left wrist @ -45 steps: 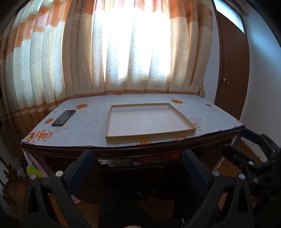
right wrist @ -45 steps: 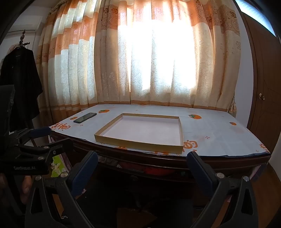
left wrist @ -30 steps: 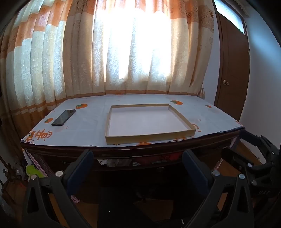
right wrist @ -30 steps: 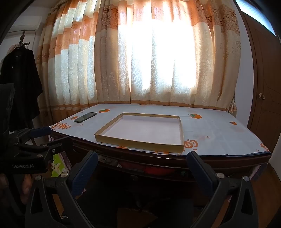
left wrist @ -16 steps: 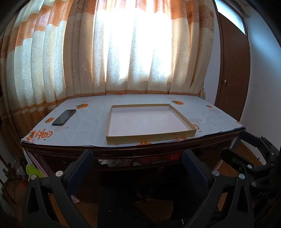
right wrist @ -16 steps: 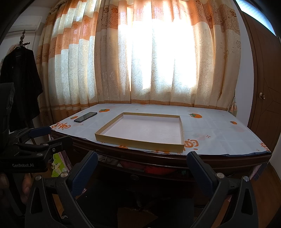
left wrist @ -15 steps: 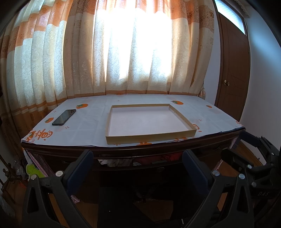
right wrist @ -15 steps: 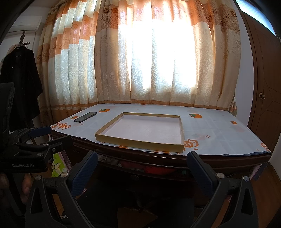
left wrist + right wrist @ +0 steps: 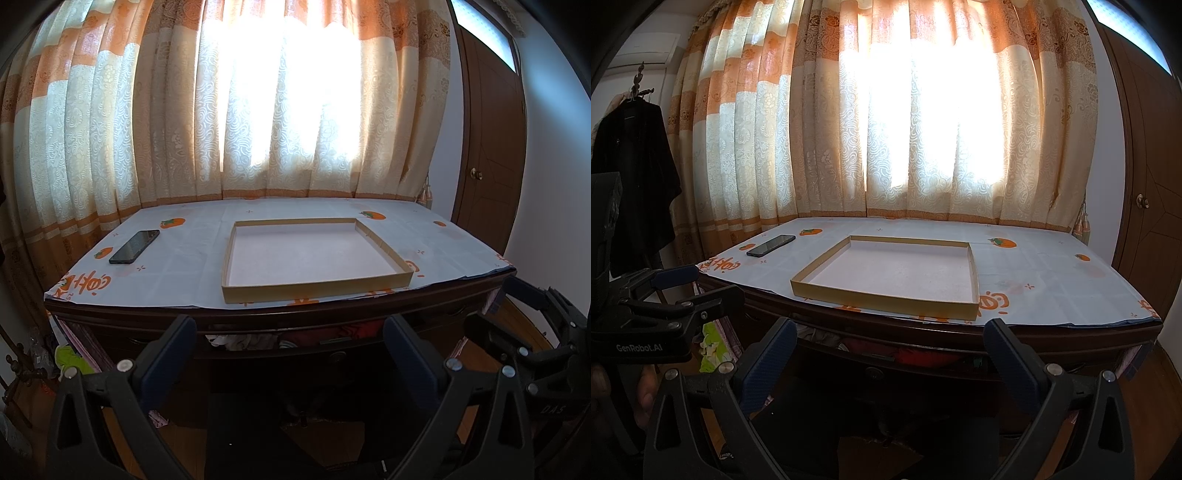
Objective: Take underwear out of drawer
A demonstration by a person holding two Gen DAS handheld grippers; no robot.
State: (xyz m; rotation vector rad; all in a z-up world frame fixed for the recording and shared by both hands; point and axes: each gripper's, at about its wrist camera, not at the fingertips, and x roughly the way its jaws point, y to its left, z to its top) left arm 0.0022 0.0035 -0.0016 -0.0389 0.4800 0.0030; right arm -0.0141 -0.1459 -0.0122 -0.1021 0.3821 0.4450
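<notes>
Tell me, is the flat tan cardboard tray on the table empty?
Empty: the flat tan cardboard tray shows only its bare pale bottom in both views.

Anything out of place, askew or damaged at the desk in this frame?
Mostly tidy. The drawer under the desktop sits slightly ajar, with white and red clothing bunched in the gap. On top, the shallow cardboard tray lies a little skewed to the desk edge, and the phone lies flat. No damage visible.

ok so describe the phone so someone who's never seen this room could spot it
Start at the table with the persimmon-print cloth below the curtained window. On its left part, apart from the shallow cardboard tray, lies the phone: the one flat, glossy black slab there.
</notes>
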